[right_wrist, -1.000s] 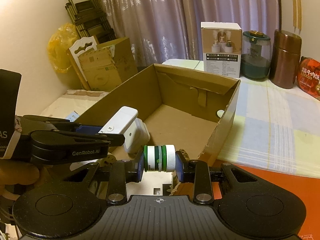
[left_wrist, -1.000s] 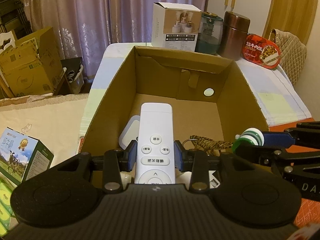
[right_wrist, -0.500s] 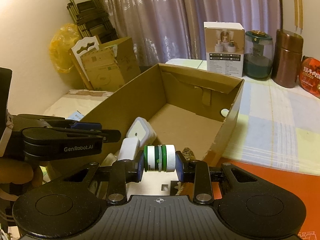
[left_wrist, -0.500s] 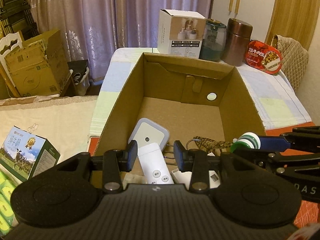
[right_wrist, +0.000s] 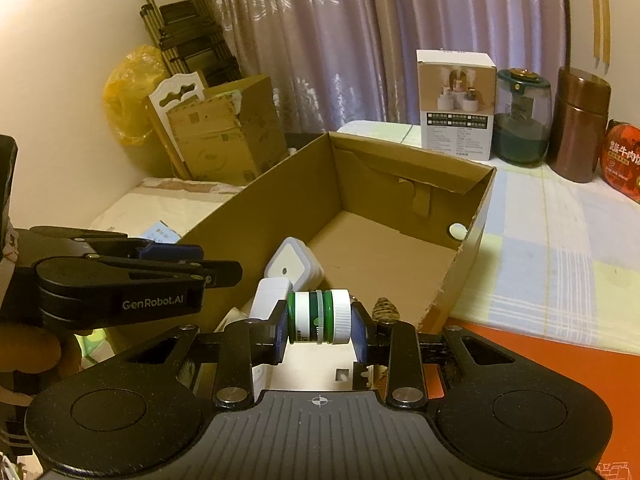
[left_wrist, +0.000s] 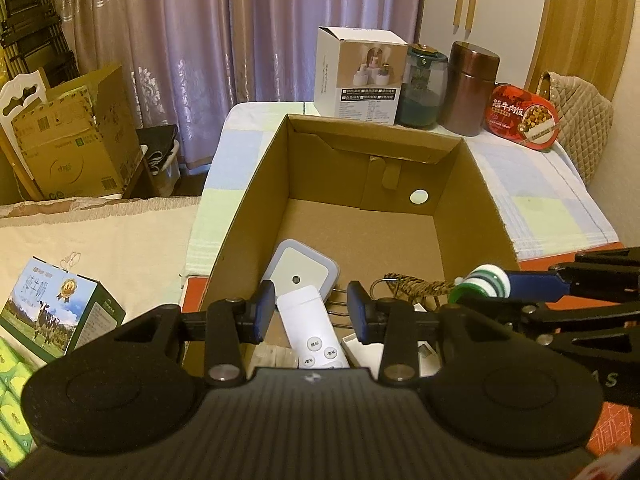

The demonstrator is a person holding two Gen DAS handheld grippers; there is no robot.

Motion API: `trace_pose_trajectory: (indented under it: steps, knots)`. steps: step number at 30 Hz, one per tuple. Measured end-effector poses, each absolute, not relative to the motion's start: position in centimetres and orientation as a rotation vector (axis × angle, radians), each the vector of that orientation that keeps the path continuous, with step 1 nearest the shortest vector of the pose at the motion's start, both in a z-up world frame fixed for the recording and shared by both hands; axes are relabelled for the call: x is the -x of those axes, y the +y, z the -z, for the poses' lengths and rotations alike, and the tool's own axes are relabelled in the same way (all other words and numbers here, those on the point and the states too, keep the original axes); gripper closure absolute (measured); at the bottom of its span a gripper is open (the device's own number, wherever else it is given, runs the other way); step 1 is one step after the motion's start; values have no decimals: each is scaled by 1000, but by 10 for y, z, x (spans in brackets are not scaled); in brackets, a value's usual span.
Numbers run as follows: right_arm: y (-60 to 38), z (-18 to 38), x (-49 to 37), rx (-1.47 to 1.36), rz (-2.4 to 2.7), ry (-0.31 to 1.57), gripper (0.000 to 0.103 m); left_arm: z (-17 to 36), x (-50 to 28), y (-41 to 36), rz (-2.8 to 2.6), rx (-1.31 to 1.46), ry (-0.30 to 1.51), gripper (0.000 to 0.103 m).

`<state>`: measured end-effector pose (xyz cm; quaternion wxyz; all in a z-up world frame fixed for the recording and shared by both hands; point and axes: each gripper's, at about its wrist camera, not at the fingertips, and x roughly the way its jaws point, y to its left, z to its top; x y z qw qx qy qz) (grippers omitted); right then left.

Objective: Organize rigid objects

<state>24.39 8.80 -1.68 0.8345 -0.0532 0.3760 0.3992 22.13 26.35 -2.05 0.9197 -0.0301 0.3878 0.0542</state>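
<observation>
An open cardboard box stands on the table. A white remote lies inside it at the near end, against a white square device; both also show in the right wrist view, the remote and the device. My left gripper is open and empty above the remote. My right gripper is shut on a green and white jar, held over the box's near right corner; the jar also shows in the left wrist view.
A woven item and white pieces lie in the box's near end. A white carton, glass jar, brown canister and red tin stand behind the box. A milk carton is at left.
My left gripper opened and let go of the white remote, which now lies in the box, then drew back and up. The right gripper kept holding the jar.
</observation>
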Motion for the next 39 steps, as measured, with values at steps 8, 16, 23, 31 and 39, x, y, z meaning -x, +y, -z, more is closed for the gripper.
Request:
trace_pose_trajectory:
  steps: [8, 16, 23, 31, 39]
  knots:
    - [87, 22, -252, 75, -848, 815, 74, 18, -220, 266, -114, 67, 789, 69]
    - [67, 14, -248, 19, -812, 771, 45, 12, -206, 268, -132, 69, 774, 55]
    - [40, -2, -232, -14, -764, 780, 43, -4, -181, 262, -135, 78, 754, 38]
    - [21, -20, -189, -22, -703, 806, 31, -30, -142, 243, -144, 42, 739, 18]
    - [-1, -35, -143, -4, -649, 816, 27, -53, -99, 226, -165, 29, 713, 5]
